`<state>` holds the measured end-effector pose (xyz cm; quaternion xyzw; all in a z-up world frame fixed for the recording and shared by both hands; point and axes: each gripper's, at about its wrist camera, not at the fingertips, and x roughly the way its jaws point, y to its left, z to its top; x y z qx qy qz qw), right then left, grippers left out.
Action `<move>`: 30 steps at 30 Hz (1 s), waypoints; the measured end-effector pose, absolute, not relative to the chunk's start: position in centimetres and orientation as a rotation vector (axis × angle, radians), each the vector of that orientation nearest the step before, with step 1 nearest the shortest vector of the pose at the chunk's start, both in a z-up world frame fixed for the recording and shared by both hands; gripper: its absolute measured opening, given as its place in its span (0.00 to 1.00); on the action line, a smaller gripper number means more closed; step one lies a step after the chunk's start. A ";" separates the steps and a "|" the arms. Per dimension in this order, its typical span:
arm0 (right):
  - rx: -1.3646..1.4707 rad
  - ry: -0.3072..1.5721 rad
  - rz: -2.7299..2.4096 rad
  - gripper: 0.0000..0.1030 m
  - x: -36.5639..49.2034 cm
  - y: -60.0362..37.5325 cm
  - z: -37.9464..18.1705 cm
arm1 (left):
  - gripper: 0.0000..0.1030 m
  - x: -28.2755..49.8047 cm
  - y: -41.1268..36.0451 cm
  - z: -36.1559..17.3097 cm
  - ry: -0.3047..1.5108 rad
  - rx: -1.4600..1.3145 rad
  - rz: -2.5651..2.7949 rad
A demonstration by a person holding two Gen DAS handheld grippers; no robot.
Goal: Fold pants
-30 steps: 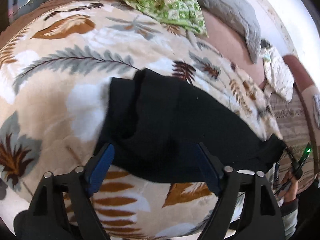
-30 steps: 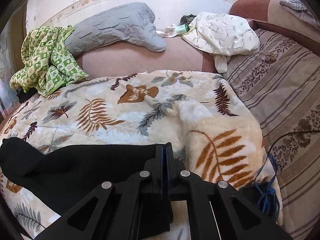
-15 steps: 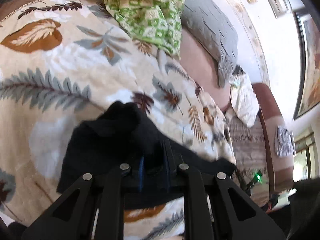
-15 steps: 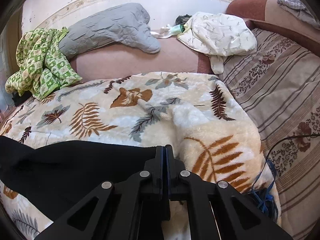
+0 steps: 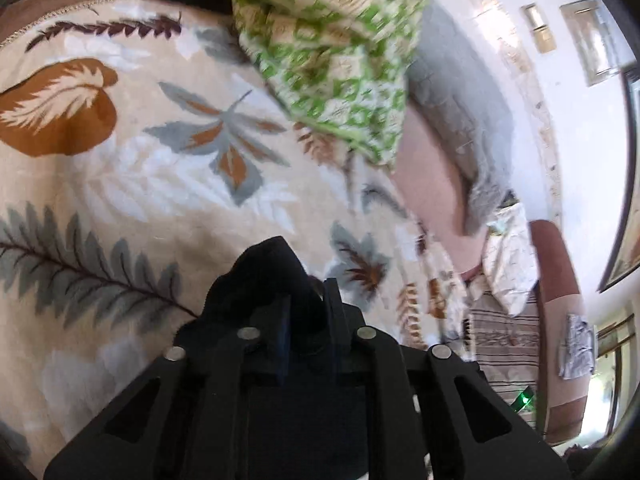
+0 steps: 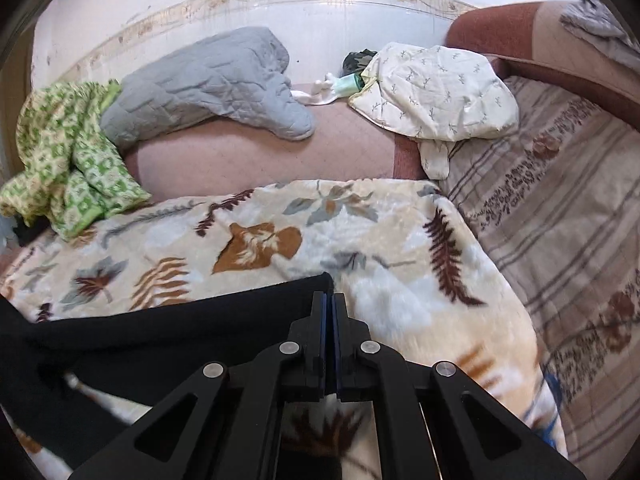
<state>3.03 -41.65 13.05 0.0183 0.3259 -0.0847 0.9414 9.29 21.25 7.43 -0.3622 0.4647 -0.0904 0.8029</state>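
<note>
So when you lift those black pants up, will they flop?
Probably floppy: the black fabric pants sag in a soft band between the grips. Likely light, since the left gripper bunches a fold between its fingers. The right gripper pinches just an edge.

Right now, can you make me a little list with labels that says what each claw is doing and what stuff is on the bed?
left gripper: shut on a bunched part of the black pants
right gripper: shut on the pants' edge
pants: lifted off the leaf-print blanket in places
green patterned cloth: heaped at the blanket's far left
grey quilted pillow: by the wall
white printed cloth: far right, crumpled
</note>
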 end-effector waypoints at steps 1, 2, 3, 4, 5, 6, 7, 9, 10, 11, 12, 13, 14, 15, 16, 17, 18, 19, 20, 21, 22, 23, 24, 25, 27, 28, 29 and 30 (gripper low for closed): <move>0.015 0.697 -0.181 0.04 4.1 -41.4 12.4 | 0.21 9.5 21.4 6.9 1.024 -0.765 -0.172; -0.007 0.736 -0.191 0.08 4.9 -41.2 11.8 | 0.27 9.2 21.6 6.5 1.042 -0.752 -0.171; -0.014 0.768 -0.178 0.14 5.0 -41.0 11.4 | 0.44 8.7 21.7 6.5 1.041 -0.746 -0.179; -0.007 0.782 -0.151 0.30 4.6 -40.9 11.4 | 0.64 7.7 22.2 6.6 1.030 -0.729 -0.175; 0.004 0.781 -0.122 0.50 3.9 -40.8 11.5 | 0.70 6.9 22.5 6.9 1.019 -0.717 -0.163; 0.009 0.772 -0.100 0.57 2.9 -40.7 11.8 | 0.75 5.6 22.9 7.3 1.006 -0.690 -0.143; 0.012 0.759 -0.073 0.62 1.5 -40.5 12.1 | 0.77 5.0 23.0 7.5 1.003 -0.670 -0.135; 0.000 0.771 0.024 0.62 -1.3 -39.5 12.3 | 0.80 2.8 23.3 8.1 1.000 -0.606 -0.122; -0.029 0.790 0.089 0.62 -3.0 -38.5 12.2 | 0.80 1.7 23.3 8.2 0.998 -0.578 -0.112; -0.061 0.795 0.134 0.63 -4.4 -37.5 12.1 | 0.80 0.5 23.2 8.1 1.004 -0.547 -0.097; -0.113 0.799 0.181 0.63 -6.0 -36.3 11.8 | 0.80 -0.4 23.1 8.0 1.010 -0.525 -0.083; -0.157 0.802 0.210 0.64 -7.1 -35.3 11.5 | 0.80 -1.4 23.1 7.7 1.017 -0.504 -0.060; -0.220 0.806 0.248 0.64 -8.5 -33.9 10.9 | 0.80 -2.3 23.1 7.4 1.016 -0.497 -0.044; -0.263 0.809 0.273 0.64 -9.4 -32.8 10.4 | 0.81 -2.9 23.2 7.1 1.010 -0.503 -0.037; -0.309 0.814 0.304 0.64 -10.3 -31.7 9.7 | 0.82 -3.4 23.1 6.5 1.011 -0.515 -0.027; -0.352 0.814 0.333 0.64 -11.0 -30.6 9.1 | 0.82 -3.7 22.9 5.7 1.032 -0.519 -0.024; -0.381 0.812 0.354 0.64 -11.3 -29.7 8.6 | 0.82 -3.8 22.6 5.1 1.047 -0.521 -0.027; -0.399 0.817 0.375 0.64 -11.5 -29.0 7.9 | 0.82 -3.9 22.2 4.4 1.065 -0.525 -0.026; -0.409 0.833 0.398 0.64 -11.5 -28.3 7.2 | 0.82 -3.8 21.6 3.5 1.088 -0.530 -0.026; -0.447 0.851 0.411 0.63 -11.4 -27.5 6.4 | 0.84 -3.7 21.1 3.1 1.094 -0.527 -0.021; -0.485 0.851 0.408 0.61 -11.4 -27.1 5.8 | 0.89 -3.9 20.3 3.2 1.064 -0.497 0.000; -0.537 0.841 0.407 0.60 -11.4 -26.4 5.1 | 0.93 -3.8 19.7 3.3 1.041 -0.478 0.004; -0.572 0.824 0.407 0.59 -11.3 -25.8 4.6 | 0.97 -3.7 19.2 3.2 1.034 -0.478 -0.013; -0.587 0.805 0.407 0.48 -11.2 -25.6 4.4 | 0.98 -3.3 18.5 3.0 1.033 -0.486 -0.034; -0.613 0.770 0.361 0.08 -10.4 -25.0 4.2 | 0.89 -2.8 17.7 3.1 1.039 -0.470 -0.047; -0.594 0.768 0.339 0.07 -9.8 -25.1 4.4 | 0.46 -2.6 17.3 3.4 1.036 -0.466 -0.078; -0.557 0.756 0.326 0.07 -9.4 -25.3 4.9 | 0.21 -2.3 16.9 3.6 1.054 -0.465 -0.116; -0.529 0.740 0.314 0.07 -9.2 -25.5 5.5 | 0.08 -2.0 16.9 4.0 1.067 -0.460 -0.122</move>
